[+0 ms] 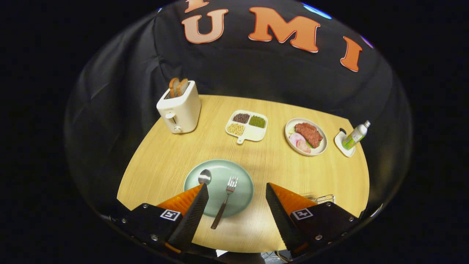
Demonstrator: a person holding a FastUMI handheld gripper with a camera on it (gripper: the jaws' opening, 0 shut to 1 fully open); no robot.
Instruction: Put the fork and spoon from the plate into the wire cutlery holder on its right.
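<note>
One fork (225, 200) and one spoon (204, 177) lie on one green plate (238, 179) upon a round wooden table (165, 161). The gripper (237, 192) is spread wide, holding nothing; the fork lies between its fingers, the spoon bowl at the left fingertip, its handle hidden. The wire cutlery holder (324, 198), at 3 o'clock from the plate, is largely covered by the right finger

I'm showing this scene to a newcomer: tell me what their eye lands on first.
The open claw hangs over a green plate, with the fork between its fingers and the spoon at the tip of the left one. Beyond them stand a toaster with bread, a divided tray and a dish of meat; a bottle leans far right.
</note>
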